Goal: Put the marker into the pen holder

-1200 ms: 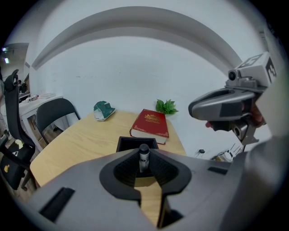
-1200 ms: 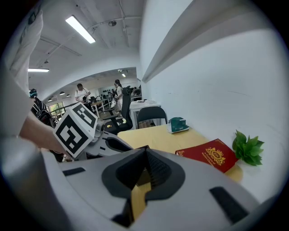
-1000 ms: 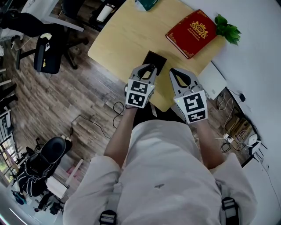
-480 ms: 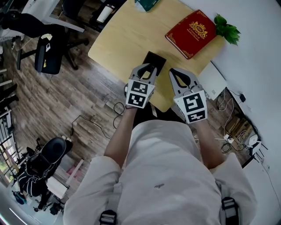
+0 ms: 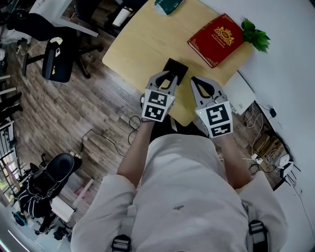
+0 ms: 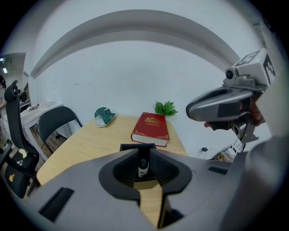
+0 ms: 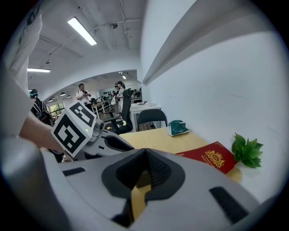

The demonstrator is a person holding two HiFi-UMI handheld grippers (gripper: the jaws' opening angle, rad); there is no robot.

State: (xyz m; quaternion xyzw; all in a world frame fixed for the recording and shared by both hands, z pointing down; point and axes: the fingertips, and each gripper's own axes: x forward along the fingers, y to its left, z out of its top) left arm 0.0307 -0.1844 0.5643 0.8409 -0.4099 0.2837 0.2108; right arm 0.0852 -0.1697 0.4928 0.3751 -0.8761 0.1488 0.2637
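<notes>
The black pen holder point(image 5: 175, 69) stands near the front edge of the wooden table point(image 5: 142, 44). In the left gripper view a small marker point(image 6: 143, 167), white with a black cap, shows upright against the pen holder point(image 6: 137, 147), seen through the hollow between the jaws. I cannot tell whether it stands inside the holder. My left gripper point(image 5: 166, 76) hangs just before the holder, jaws together and nothing gripped. My right gripper point(image 5: 201, 81) is beside it on the right, over the table's edge, also shut and empty.
A red book point(image 5: 220, 33) and a green plant point(image 5: 255, 32) lie at the back right by the white wall. A teal object point(image 5: 167, 5) sits at the far edge. Office chairs point(image 5: 55, 58) stand on the wooden floor to the left, and cables point(image 5: 258, 142) lie to the right.
Both grippers stay where they were. Only the head view has shifted a little.
</notes>
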